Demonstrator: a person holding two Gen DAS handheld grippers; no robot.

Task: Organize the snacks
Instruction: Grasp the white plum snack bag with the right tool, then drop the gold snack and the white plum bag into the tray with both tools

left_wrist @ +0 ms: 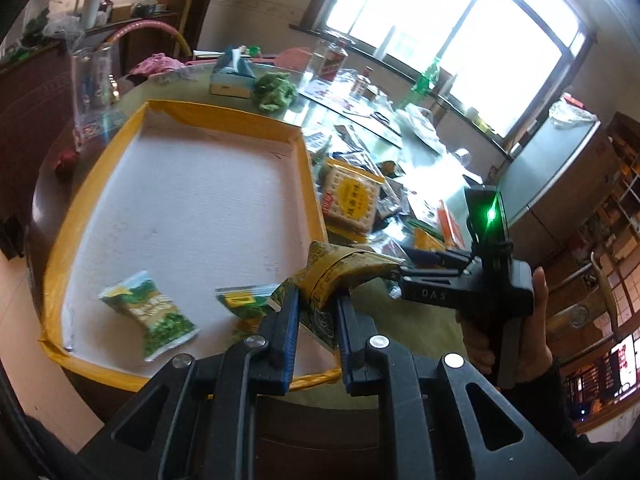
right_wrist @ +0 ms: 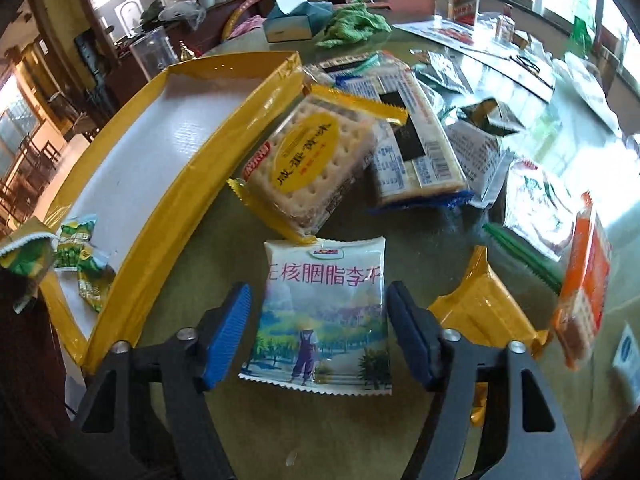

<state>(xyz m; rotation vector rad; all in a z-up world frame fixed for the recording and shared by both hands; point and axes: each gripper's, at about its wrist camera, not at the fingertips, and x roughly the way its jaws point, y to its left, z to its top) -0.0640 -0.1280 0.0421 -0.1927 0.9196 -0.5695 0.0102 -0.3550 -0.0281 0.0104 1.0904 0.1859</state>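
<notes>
Early stage: two green packets [left_wrist: 150, 314] lying in the tray [left_wrist: 120, 152], pile waiting.
Left gripper [left_wrist: 318, 308] clenching an olive-yellow packet [left_wrist: 340, 270]; right gripper [right_wrist: 318, 328] gaping around the white plum packet [right_wrist: 324, 312].

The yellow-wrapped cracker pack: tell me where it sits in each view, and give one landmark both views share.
Left wrist view: the yellow-wrapped cracker pack lies right of centre, on the table just outside the tray's right wall.
Right wrist view: the pack lies at upper centre, beyond the white plum packet between the open fingers.
Shared landmark: the yellow-rimmed tray, beside the pack in both.
</notes>
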